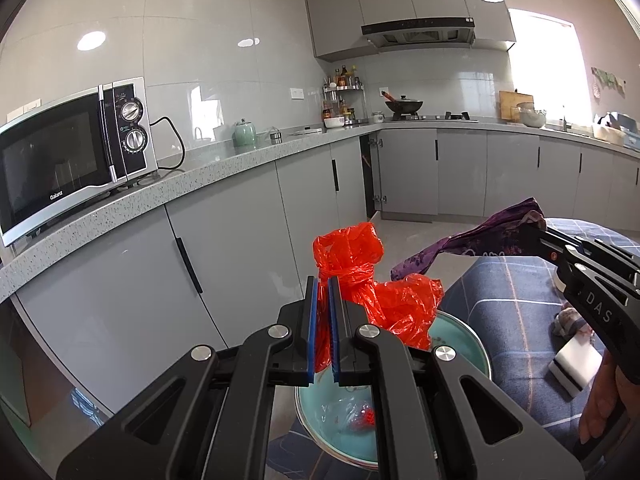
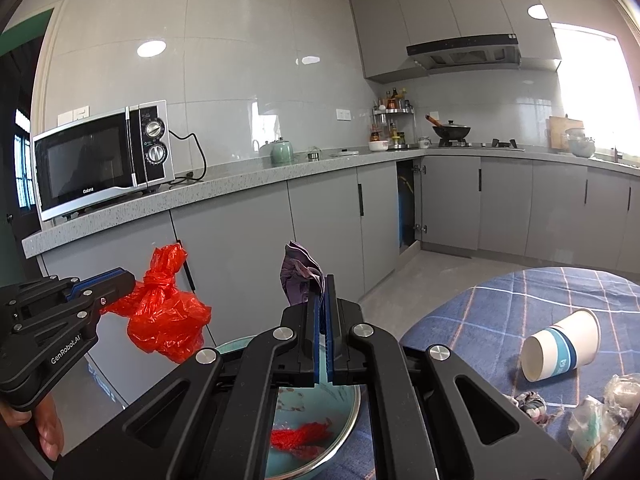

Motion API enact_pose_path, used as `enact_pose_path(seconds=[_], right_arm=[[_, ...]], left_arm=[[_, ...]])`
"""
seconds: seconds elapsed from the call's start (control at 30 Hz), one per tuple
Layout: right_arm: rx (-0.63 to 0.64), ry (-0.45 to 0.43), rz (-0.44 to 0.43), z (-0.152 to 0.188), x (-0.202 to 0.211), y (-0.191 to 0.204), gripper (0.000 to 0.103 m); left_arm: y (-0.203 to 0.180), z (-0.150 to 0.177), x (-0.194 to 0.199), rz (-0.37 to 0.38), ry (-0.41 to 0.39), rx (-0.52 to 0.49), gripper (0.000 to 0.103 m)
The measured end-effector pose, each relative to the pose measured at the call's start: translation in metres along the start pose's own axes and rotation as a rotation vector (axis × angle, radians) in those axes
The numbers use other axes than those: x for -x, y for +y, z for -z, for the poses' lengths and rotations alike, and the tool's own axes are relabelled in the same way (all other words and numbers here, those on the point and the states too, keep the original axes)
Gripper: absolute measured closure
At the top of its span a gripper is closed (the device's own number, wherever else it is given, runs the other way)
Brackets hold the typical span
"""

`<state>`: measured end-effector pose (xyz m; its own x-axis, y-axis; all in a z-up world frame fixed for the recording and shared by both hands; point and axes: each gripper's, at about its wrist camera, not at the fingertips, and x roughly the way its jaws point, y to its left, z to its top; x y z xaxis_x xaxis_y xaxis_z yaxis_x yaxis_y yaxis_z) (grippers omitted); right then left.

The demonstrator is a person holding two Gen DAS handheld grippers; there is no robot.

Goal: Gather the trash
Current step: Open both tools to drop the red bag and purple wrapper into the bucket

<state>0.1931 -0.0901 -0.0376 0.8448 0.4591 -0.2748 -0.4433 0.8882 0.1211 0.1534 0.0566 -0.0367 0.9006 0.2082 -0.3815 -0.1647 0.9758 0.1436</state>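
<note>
While the left gripper [image 1: 324, 320] held its blue-padded fingers [image 1: 313, 328] pressed tight on the knotted red plastic bag [image 1: 384, 292], the bag hung in the air directly above the teal bowl [image 1: 460, 344], its crumpled lower part just over the bowl's rim. Inside the bowl lay a scrap of red trash [image 2: 300, 436] and a bit of clear film.

The right gripper [image 2: 323, 320] had its fingers [image 2: 330, 312] clamped together on a purple wrapper [image 2: 298, 276], which stood up past the fingertips, also above the bowl and just right of the red bag.

The bowl sat at the left edge of a table covered with a blue plaid tablecloth [image 2: 480, 308]. Right of the bowl on that cloth, a paper cup [image 2: 560, 346] with a blue band lay tipped on its side, with crumpled clear plastic wrap [image 2: 600, 420] and a small wad near it; a white sponge block [image 1: 572, 364] lay on the cloth too.

Well beyond the bowl ran a grey speckled countertop [image 2: 240, 182] over grey cabinets, carrying a Galanz microwave [image 2: 100, 160], a green teapot [image 2: 281, 151], a spice rack [image 2: 394, 120] and a black wok [image 2: 451, 131] on the hob.
</note>
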Motion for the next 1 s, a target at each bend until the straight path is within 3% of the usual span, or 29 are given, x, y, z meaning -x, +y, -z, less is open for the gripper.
enact_pose_path(seconds=[0.3, 0.37, 0.43, 0.6, 1.0], right_arm=[[0.008, 0.018, 0.004, 0.001, -0.006, 0.004, 0.099], [0.011, 0.025, 0.002, 0.001, -0.009, 0.005, 0.098], [0.010, 0.038, 0.004, 0.004, -0.012, 0.005, 0.094], [0.000, 0.067, 0.009, 0.011, -0.018, 0.003, 0.088], [-0.011, 0.092, 0.066, 0.016, 0.006, -0.006, 0.074]], left_arm=[[-0.001, 0.000, -0.002, 0.007, 0.007, 0.001, 0.093], [0.000, 0.000, -0.003, 0.005, 0.009, 0.002, 0.084], [-0.001, 0.000, -0.006, 0.001, 0.015, -0.002, 0.054], [-0.001, 0.004, -0.013, -0.004, 0.033, -0.013, 0.051], [0.000, 0.007, -0.007, -0.012, 0.022, 0.012, 0.030]])
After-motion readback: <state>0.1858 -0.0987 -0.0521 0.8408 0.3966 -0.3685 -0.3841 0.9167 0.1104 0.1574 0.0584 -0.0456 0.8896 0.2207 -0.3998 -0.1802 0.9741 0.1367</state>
